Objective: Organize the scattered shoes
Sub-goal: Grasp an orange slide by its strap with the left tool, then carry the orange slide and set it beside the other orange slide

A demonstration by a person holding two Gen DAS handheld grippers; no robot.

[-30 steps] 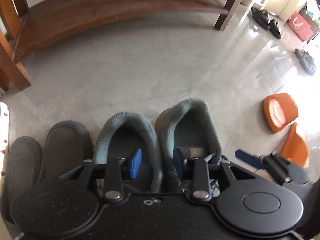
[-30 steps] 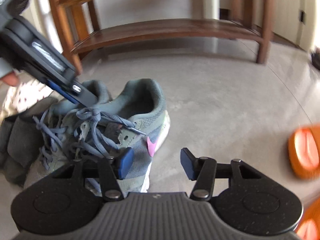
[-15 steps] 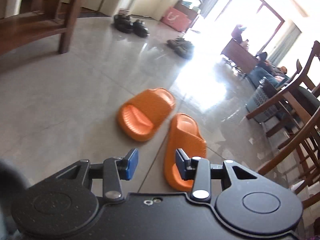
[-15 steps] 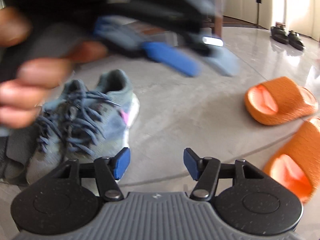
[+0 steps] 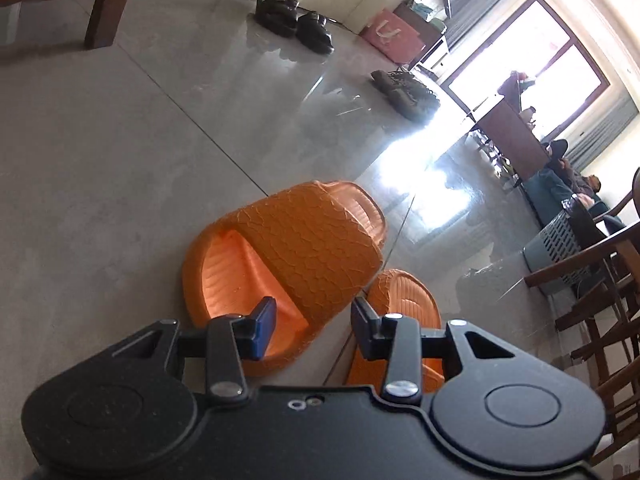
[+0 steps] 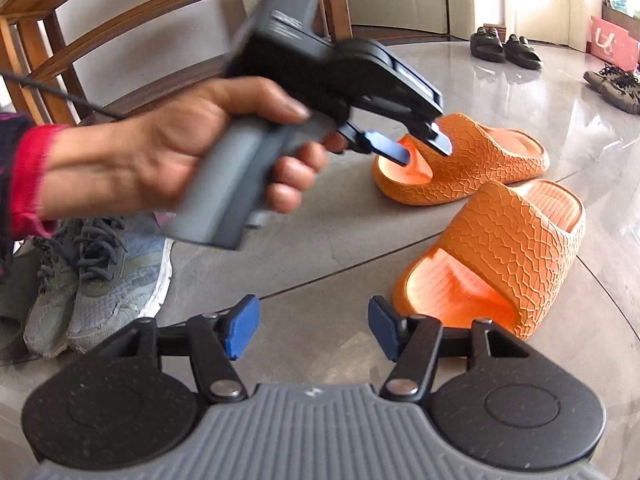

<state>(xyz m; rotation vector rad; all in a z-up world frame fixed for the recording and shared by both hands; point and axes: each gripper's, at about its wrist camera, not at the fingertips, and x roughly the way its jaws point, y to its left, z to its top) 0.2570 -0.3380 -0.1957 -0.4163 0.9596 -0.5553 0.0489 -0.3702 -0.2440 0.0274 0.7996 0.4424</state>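
Two orange slide sandals lie on the grey floor. In the left wrist view my left gripper (image 5: 314,326) is open over the heel end of the far sandal (image 5: 304,248), with the near sandal (image 5: 404,300) to its right. In the right wrist view the left gripper (image 6: 424,146) reaches into the far sandal (image 6: 472,156), one finger inside its opening. My right gripper (image 6: 312,326) is open and empty, just left of the near sandal (image 6: 504,248). A pair of grey-green sneakers (image 6: 100,276) stands at the left.
A wooden shoe rack (image 6: 120,20) stands behind. Black sandals (image 6: 504,46) and dark sneakers (image 6: 616,86) lie far off on the shiny floor. A pink bag (image 6: 612,42) is by the wall. Wooden chairs (image 5: 600,300) and a table stand at the right.
My left gripper swung away from the grey sneakers to the orange sandals and came down close over the far one. My right gripper turned right toward the near sandal.
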